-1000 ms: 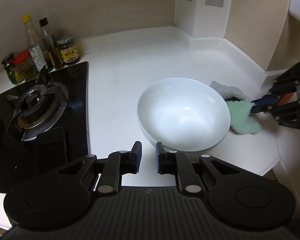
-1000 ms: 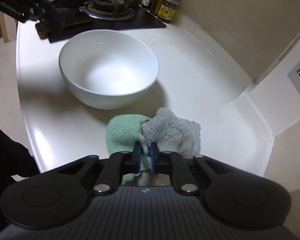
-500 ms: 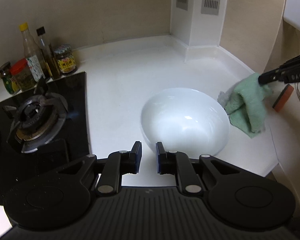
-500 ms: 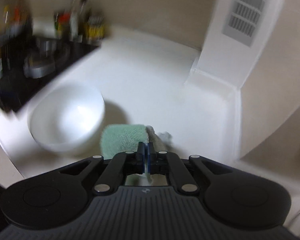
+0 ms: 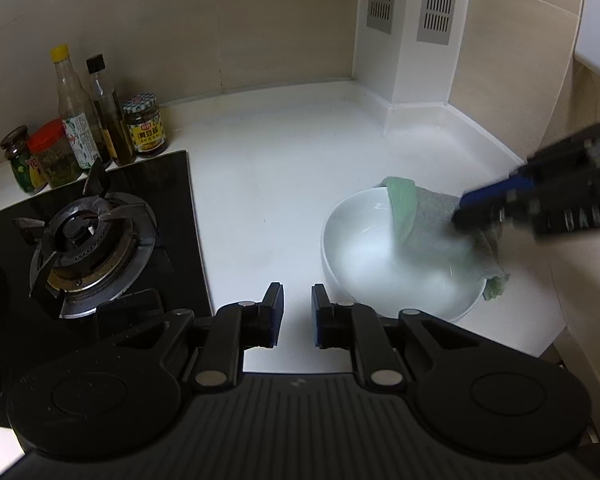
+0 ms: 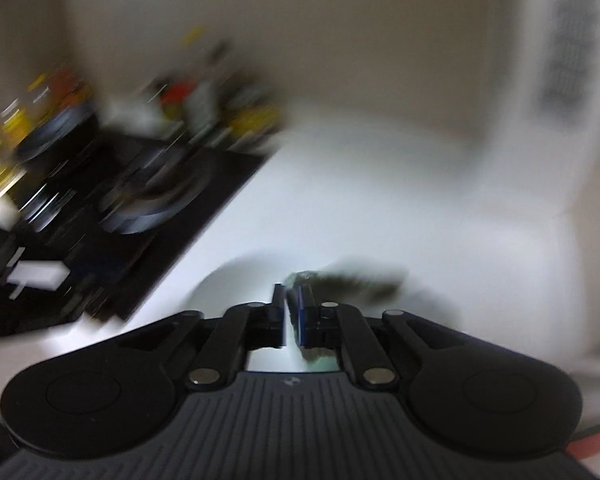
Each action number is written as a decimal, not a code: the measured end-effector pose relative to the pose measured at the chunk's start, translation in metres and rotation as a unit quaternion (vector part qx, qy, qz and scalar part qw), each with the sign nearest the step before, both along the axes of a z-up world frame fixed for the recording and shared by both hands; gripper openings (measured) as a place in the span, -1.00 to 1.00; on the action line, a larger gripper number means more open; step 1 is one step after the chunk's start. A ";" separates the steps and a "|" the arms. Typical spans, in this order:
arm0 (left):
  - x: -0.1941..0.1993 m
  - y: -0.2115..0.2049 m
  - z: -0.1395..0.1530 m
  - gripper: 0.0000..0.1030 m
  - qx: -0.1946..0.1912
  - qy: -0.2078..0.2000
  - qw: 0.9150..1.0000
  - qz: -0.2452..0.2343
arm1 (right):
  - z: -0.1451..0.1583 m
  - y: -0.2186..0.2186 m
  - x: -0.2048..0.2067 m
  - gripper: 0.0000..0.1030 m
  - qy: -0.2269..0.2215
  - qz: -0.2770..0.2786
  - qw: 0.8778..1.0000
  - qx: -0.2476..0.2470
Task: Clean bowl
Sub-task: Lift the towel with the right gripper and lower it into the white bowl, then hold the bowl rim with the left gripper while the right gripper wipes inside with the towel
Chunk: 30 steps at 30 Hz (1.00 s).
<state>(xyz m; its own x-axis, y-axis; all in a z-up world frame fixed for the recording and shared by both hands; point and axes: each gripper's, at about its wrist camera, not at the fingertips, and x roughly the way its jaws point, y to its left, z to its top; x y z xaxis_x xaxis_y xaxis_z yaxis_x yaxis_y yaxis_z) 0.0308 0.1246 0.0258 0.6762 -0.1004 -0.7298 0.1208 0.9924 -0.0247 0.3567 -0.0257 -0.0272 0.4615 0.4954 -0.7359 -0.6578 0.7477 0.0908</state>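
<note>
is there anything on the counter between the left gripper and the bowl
Nothing visible. The left gripper, jaws apart and empty, hangs over bare white counter, with the bowl just to its right. The cloth drapes into the bowl's far side, by the right gripper.

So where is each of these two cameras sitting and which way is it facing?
Left wrist: on the left gripper, looking down across the counter at the stove, the bowl and the right gripper.
Right wrist: on the right gripper, jaws opening, view blurred, cloth at its tips.
Shared: bowl, cloth, stove.
</note>
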 end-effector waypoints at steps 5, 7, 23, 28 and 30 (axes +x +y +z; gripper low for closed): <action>0.015 0.006 -0.004 -0.71 -0.006 0.005 1.000 -0.026 | -0.002 -0.024 0.004 -0.66 -0.013 -0.089 0.996 -0.021; 0.022 0.006 -0.006 -0.71 -0.017 0.009 0.999 -0.038 | -0.006 -0.035 0.010 -0.62 -0.016 -0.132 0.990 -0.041; 0.068 -0.016 -0.036 -0.72 -0.072 0.075 0.994 0.024 | -0.063 -0.003 0.083 -0.52 0.062 0.047 0.988 -0.137; 0.081 -0.025 -0.044 -0.84 -0.053 0.102 0.993 0.024 | -0.067 0.015 0.101 -0.52 0.067 0.134 0.974 -0.171; 0.081 -0.027 -0.046 -0.84 -0.041 0.100 0.994 0.015 | -0.068 0.028 0.106 -0.53 0.057 0.170 0.966 -0.186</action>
